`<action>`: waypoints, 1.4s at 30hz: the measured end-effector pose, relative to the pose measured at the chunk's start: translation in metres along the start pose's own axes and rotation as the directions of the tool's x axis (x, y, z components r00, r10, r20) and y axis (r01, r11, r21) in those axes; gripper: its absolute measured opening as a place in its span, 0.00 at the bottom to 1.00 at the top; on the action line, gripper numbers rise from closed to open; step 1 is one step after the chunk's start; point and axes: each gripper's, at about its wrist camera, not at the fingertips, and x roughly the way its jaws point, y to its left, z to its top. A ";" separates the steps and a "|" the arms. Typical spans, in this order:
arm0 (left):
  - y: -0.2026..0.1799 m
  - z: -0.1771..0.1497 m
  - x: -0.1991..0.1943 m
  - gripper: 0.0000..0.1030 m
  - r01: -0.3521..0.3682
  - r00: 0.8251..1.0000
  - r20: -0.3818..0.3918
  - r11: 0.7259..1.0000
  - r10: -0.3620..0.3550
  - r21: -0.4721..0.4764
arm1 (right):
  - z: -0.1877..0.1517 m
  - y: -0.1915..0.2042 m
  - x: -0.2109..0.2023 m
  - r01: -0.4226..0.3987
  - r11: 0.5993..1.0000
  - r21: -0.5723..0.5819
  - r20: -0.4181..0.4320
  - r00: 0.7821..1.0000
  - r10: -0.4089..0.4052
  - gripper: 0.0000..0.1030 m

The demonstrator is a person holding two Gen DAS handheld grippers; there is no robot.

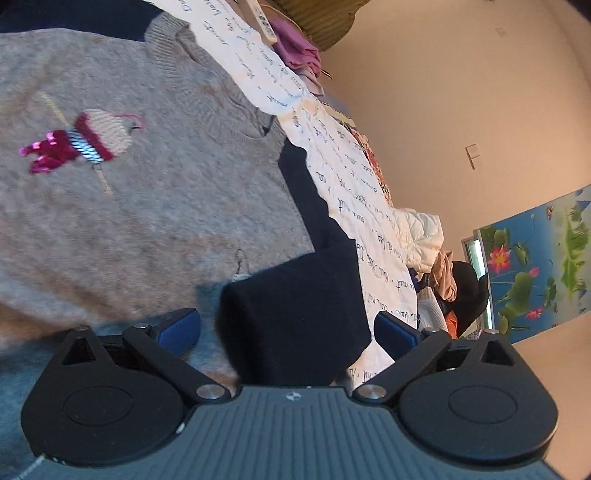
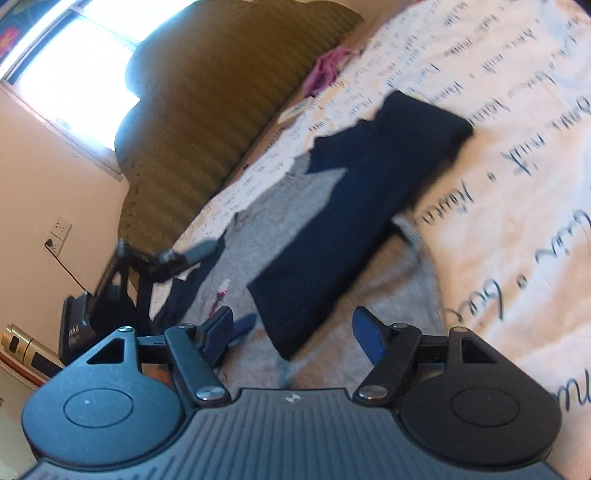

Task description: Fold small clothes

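A grey knit sweater (image 1: 147, 206) with a pink and white embroidered motif (image 1: 81, 144) lies flat on a white bedspread with handwriting print (image 1: 347, 184). It has navy sleeves. One navy sleeve end (image 1: 295, 314) lies between the blue pads of my left gripper (image 1: 291, 328), which is open with gaps on both sides. In the right wrist view the other navy sleeve (image 2: 362, 206) lies folded across the grey body (image 2: 280, 221). Its near end reaches between the fingers of my right gripper (image 2: 293, 334), which is open and not pressing on it.
An olive ribbed headboard (image 2: 221, 92) stands at the bed's far side, with a pink garment (image 1: 295, 51) and a white remote (image 1: 264, 22) near it. A pile of clothes (image 1: 436, 266) sits at the bed's edge. A black device with a grey tip (image 2: 177, 254) stands left of the sweater.
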 end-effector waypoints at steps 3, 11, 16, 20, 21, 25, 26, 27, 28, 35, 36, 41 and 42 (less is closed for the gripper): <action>-0.008 -0.001 0.015 0.61 -0.041 0.999 -0.034 0.998 0.043 0.038 | -0.004 -0.005 0.000 -0.008 1.000 0.007 0.000 1.000 0.008 0.69; -0.020 -0.003 0.025 0.02 -0.143 0.986 -0.062 0.979 0.153 0.146 | -0.007 -0.006 0.002 -0.007 1.000 -0.028 -0.015 1.000 0.007 0.68; -0.050 0.019 -0.002 0.02 -0.137 0.990 0.008 0.952 0.140 0.274 | -0.009 -0.006 0.002 -0.011 0.999 -0.033 -0.019 1.000 0.010 0.68; -0.054 0.056 -0.038 0.02 -0.197 0.980 0.105 0.922 0.171 0.334 | -0.009 -0.006 0.002 -0.011 0.999 -0.041 -0.024 1.000 0.010 0.68; -0.050 0.065 -0.042 0.02 -0.239 0.970 0.125 0.912 0.209 0.332 | -0.009 -0.006 0.003 -0.011 0.999 -0.042 -0.025 1.000 0.010 0.68; -0.010 0.097 -0.042 0.02 -0.394 0.919 0.130 0.872 0.372 0.290 | -0.007 -0.005 0.004 -0.010 0.999 -0.043 -0.029 1.000 0.009 0.68; 0.000 0.101 -0.040 0.02 -0.417 0.909 0.123 0.863 0.399 0.284 | -0.007 -0.004 0.004 -0.009 0.999 -0.045 -0.031 0.999 0.007 0.68; 0.008 0.102 -0.038 0.02 -0.434 0.901 0.118 0.857 0.418 0.279 | -0.006 -0.003 0.005 -0.006 0.999 -0.047 -0.034 0.999 0.004 0.68; 0.014 0.102 -0.038 0.03 -0.446 0.895 0.116 0.850 0.431 0.281 | -0.005 -0.002 0.005 -0.003 0.999 -0.050 -0.038 0.999 0.001 0.68; 0.002 0.091 -0.038 0.29 -0.576 0.817 0.220 0.735 0.533 0.358 | 0.026 0.018 0.007 0.012 0.995 -0.102 0.004 1.000 -0.011 0.70; -0.003 0.088 -0.043 0.37 -0.624 0.782 0.275 0.695 0.560 0.358 | 0.036 0.023 0.009 0.016 0.993 -0.120 0.016 1.000 -0.014 0.70; -0.029 0.067 -0.066 0.75 -0.700 0.684 0.545 0.649 0.485 0.300 | 0.091 0.040 0.040 0.048 0.984 -0.171 0.075 0.997 -0.036 0.70; -0.033 0.064 -0.061 0.74 -0.692 0.693 0.546 0.646 0.470 0.322 | 0.101 0.042 0.052 0.054 0.984 -0.171 0.076 0.996 -0.041 0.70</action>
